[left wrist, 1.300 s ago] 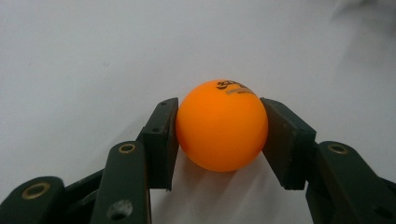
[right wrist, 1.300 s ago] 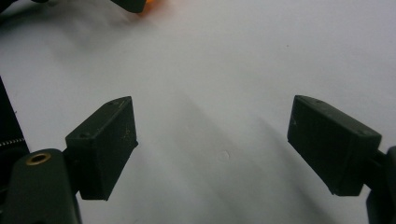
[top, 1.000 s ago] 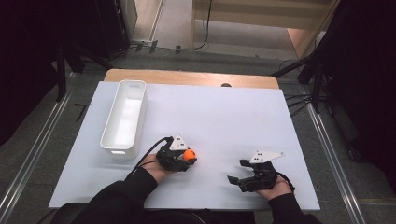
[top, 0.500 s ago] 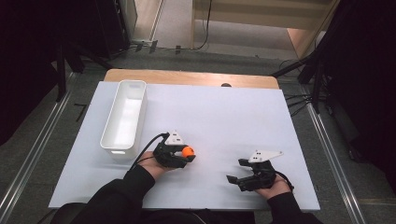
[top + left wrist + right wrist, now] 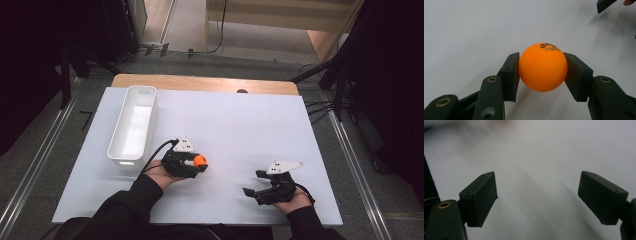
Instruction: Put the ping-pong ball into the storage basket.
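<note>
Counting stuff first: 1 ball, 1 bin, 2 tongs, 1 desk w/ a white top.

Left tongs [image 5: 196, 164] are closed onto the orange ball [image 5: 200, 160], one pad on each side of it, pinched right across the middle. In the left gripper view the ball [image 5: 542, 70] sits between the two black pads, both touching it, and the white surface runs under and behind it. Can't tell if it's resting on the top or held just off it. Ball is plain orange, smooth, matte-ish, w/ a small line of dark print near its top, too small to read. It's round w/ no dents that I can see.

From the high view the ball is toward the near-left part of the desk [image 5: 235, 120], just right of the white bin [image 5: 134, 125] but not touching it. Bin is a long narrow rectangle, open top, lying lengthwise away from the person, near the left edge. Looks empty inside afaict.

Right tongs [image 5: 254, 182] are near the front-right of the desk, well apart from the ball, pointing left-ish. They're spread wide w/ nothing between them; the right gripper view has just bare white top in the gap between the pads [image 5: 480, 197]. Each tong has a grey 3-cornered plate on top and a black cable. Dark sleeves on both arms.
</note>
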`<state>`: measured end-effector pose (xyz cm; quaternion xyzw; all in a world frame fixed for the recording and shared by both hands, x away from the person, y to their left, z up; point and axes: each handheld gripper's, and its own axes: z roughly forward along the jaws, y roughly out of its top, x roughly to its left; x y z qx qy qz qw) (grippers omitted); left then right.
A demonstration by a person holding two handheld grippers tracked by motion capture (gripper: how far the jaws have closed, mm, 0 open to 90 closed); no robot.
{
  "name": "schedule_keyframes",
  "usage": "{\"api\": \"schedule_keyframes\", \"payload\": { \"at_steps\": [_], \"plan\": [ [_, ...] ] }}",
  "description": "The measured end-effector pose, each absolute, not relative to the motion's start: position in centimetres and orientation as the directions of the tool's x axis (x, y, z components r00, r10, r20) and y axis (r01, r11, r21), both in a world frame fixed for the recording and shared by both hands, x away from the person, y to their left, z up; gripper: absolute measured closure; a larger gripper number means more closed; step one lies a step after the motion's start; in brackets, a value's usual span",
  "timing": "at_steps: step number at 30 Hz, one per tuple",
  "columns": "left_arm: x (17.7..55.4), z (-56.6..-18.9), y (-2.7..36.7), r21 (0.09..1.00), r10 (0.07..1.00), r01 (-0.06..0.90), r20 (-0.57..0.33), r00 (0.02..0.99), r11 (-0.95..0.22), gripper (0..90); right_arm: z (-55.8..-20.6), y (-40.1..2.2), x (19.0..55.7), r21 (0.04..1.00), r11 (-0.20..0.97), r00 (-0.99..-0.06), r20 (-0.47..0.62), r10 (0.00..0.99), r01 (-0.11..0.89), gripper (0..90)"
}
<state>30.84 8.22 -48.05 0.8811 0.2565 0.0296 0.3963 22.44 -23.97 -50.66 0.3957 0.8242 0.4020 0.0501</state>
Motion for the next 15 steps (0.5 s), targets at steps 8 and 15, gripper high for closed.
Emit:
{"api": "schedule_keyframes", "payload": {
  "at_steps": [8,15],
  "plan": [
    [30.4,-47.0,8.3,0.727,0.460,0.428,-0.173,0.871,-0.537,50.1,-50.6,-24.0,22.4,0.701,0.362,-0.680,0.237,0.694,0.614,14.2],
    [30.4,-46.3,8.7,0.722,0.474,0.404,-0.119,0.872,-0.562,50.1,-50.6,-24.1,22.3,0.700,0.362,-0.676,0.234,0.699,0.616,14.2]
  ]
}}
